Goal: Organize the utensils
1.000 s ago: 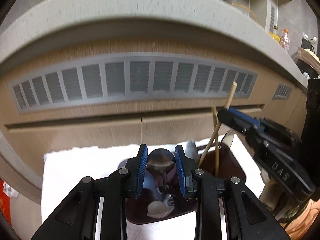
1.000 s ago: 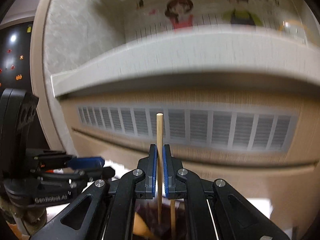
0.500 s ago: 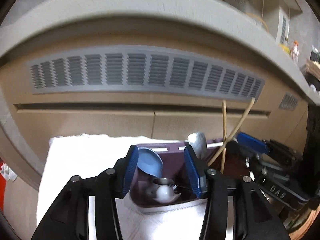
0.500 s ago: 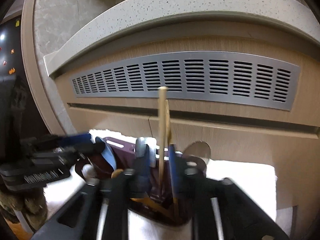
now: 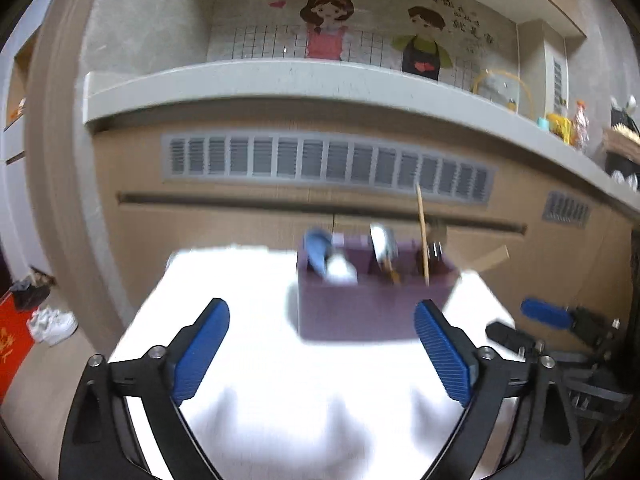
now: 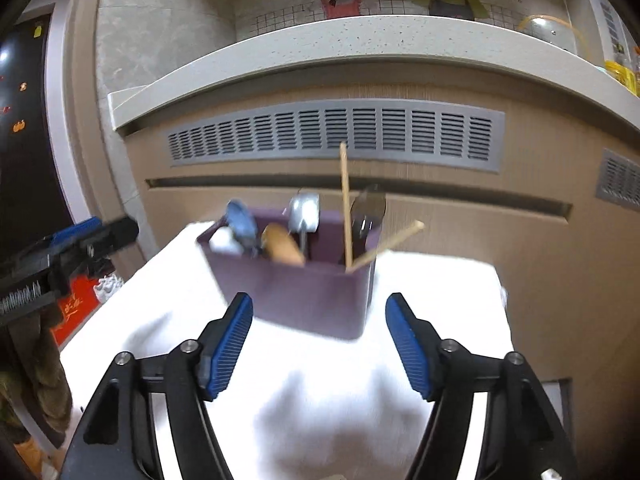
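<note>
Both grippers empty, jaws opening, before the utensil holder.
Left gripper (image 5: pixel 322 354) and right gripper (image 6: pixel 319 344) hover over the white cloth (image 6: pixel 320 380); beyond, purple holder (image 6: pixel 304 296) contains spoons and chopsticks (image 6: pixel 345 200), backed by a vented wooden cabinet (image 6: pixel 336 134).

Ahead of the left gripper (image 5: pixel 322 354), the purple utensil holder (image 5: pixel 360 304) is smeared by motion blur, so the blue spoon (image 5: pixel 318 250) and the white thing beside it (image 5: pixel 340 270) lose their outlines. The holder's walls hide every utensil's lower end. In the right wrist view a brown rounded object (image 6: pixel 282 246) is too blurred to identify. The right gripper (image 5: pixel 536 322) is half cut off at the picture's right edge.
</note>
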Action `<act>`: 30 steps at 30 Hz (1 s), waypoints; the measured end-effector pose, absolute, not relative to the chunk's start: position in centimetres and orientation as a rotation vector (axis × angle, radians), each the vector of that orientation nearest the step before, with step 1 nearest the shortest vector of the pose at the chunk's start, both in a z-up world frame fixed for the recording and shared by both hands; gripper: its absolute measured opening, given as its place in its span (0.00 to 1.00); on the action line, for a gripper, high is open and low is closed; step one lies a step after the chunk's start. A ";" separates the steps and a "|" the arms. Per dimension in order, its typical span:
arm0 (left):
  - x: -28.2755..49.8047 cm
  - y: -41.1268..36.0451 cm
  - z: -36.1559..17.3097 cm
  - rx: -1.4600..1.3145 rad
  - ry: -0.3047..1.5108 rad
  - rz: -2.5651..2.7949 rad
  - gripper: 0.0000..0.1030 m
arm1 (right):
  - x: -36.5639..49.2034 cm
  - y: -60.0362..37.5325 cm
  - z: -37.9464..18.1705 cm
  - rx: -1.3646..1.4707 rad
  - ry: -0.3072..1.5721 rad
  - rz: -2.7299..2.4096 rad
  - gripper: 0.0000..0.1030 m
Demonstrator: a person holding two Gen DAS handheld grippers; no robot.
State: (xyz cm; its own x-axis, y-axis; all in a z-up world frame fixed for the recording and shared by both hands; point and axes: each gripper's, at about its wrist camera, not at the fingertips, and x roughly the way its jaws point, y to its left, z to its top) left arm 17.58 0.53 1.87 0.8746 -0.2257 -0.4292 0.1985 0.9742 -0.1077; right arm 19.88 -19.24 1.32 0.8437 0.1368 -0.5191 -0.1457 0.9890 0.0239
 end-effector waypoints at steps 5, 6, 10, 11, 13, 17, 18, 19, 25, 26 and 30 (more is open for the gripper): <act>11.9 0.6 -0.8 -0.031 0.497 -0.193 1.00 | 14.9 -18.6 0.6 -0.030 0.552 0.111 0.82; 10.7 0.4 -1.2 -0.013 0.493 -0.179 1.00 | 13.7 -18.5 0.6 -0.033 0.540 0.090 0.86; 8.2 0.4 -1.8 -0.020 0.486 -0.175 1.00 | 9.8 -18.7 -0.1 -0.012 0.531 0.014 0.94; 7.8 0.4 -2.0 -0.022 0.485 -0.177 1.00 | 9.3 -18.8 -0.2 0.001 0.538 0.009 0.95; 7.1 0.2 -1.8 -0.022 0.480 -0.183 1.00 | 7.7 -19.1 -0.9 0.030 0.554 -0.007 0.95; 6.2 -0.7 -1.3 0.013 0.462 -0.187 1.00 | 6.0 -19.6 -1.5 0.036 0.555 -0.038 0.95; 6.1 -0.8 -1.3 0.020 0.460 -0.187 1.00 | 5.7 -19.7 -1.4 0.033 0.550 -0.044 0.96; 6.0 -1.0 -1.3 0.024 0.462 -0.191 1.00 | 5.6 -19.7 -1.3 0.025 0.542 -0.052 0.96; 5.9 -1.2 -1.1 0.034 0.466 -0.190 1.00 | 5.0 -19.4 -0.8 -0.006 0.512 -0.070 0.97; 5.9 -1.1 -1.2 0.033 0.468 -0.191 1.00 | 5.1 -19.4 -0.8 -0.005 0.514 -0.071 0.97; 6.0 -1.1 -1.2 0.031 0.470 -0.189 1.00 | 5.3 -19.5 -0.9 -0.003 0.524 -0.075 0.97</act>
State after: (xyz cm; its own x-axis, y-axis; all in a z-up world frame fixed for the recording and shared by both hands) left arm 5.96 -1.08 -1.18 0.8742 -0.1743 -0.4531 0.1884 0.9820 -0.0142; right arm 5.29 -19.54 -0.86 0.8633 -0.0725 -0.4994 0.0708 0.9972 -0.0225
